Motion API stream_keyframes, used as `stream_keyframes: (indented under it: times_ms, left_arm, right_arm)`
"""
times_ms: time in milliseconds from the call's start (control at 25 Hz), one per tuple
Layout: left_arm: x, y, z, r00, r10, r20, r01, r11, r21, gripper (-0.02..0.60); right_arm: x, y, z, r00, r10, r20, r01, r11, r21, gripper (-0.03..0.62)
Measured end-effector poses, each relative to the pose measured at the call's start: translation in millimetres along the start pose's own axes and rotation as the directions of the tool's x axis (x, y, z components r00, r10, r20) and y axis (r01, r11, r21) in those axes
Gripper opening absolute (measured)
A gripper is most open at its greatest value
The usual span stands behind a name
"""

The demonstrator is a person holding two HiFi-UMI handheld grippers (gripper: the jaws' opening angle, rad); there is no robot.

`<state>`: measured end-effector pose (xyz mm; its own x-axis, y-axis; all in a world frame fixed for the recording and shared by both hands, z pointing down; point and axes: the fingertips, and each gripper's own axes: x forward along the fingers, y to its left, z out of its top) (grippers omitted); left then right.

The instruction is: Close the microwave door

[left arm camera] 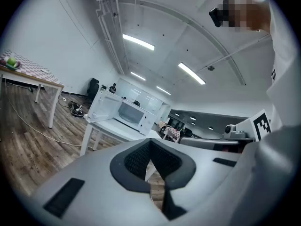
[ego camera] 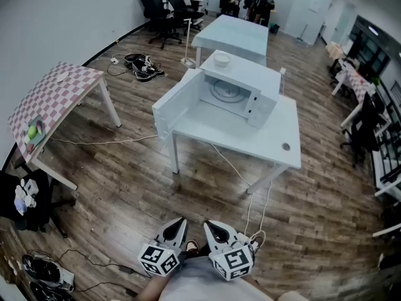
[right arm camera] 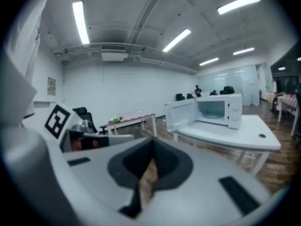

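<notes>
At the bottom of the head view, close against your body, the left gripper (ego camera: 177,226) and the right gripper (ego camera: 210,229) sit side by side, tips pointing forward over the wood floor (ego camera: 125,187). The only markings there are the black-and-white square patterns on the marker cubes (ego camera: 160,259); they carry no letters. In each gripper's own view the jaws stand pressed together, with only a thin slit of floor between them, and neither holds anything. Both gripper views take in a lot of ceiling, so you are holding both tips angled upward.

A white cable (ego camera: 250,199) drops from the white table (ego camera: 279,143) ahead and ends in a loose coil on the floor just beside your right gripper. A second thin cable (ego camera: 100,142) runs leftward across the floor to the checkered table (ego camera: 53,96), which has a small green thing (ego camera: 32,130) on it.

The microwave (ego camera: 254,99) stands on the white table, well apart from both grippers. Its door (ego camera: 178,108) is swung wide open to the left, reaching the table's left corner, and the round plate shows inside. Marks on its control panel are too small to read. A white bowl (ego camera: 222,59) rests on top.

Behind it stands another white table (ego camera: 235,35), then black office chairs (ego camera: 160,11) and seated people. The wall poster (right arm camera: 51,85) is unreadable.
</notes>
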<state>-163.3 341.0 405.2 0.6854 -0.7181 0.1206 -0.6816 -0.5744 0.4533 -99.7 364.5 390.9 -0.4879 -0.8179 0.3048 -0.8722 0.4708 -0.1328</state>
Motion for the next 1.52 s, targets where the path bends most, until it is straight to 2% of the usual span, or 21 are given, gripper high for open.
stream_keyframes:
  times_ms: [280,800,1160,1400,1520]
  left_arm:
    - [-17,-4,-2,1.0,0.015,-0.012,-0.015,1.0,-0.022,0.015]
    - [-11,3,1,1.0,0.029,-0.007,-0.029,0.994,-0.105,0.015]
    - [9,10,21,0.998,0.064,-0.004,-0.064,0.994,-0.085,0.015]
    - [34,16,28,0.996,0.089,-0.022,-0.09,0.993,-0.08,0.017]
    - [52,17,31,0.995,0.096,-0.04,-0.097,0.995,-0.028,0.017]
  right_arm:
    - [-8,8,2,1.0,-0.003,-0.005,0.003,1.0,0.011,0.017]
    - [-8,-7,10,1.0,0.009,-0.005,-0.009,1.0,0.028,0.017]
    - [3,-20,25,0.997,0.072,0.035,-0.073,0.997,0.035,0.017]
    - [21,-38,38,0.992,0.119,0.027,-0.12,0.992,0.038,0.017]
    - [31,-49,43,0.991,0.133,0.023,-0.134,0.99,0.048,0.017]
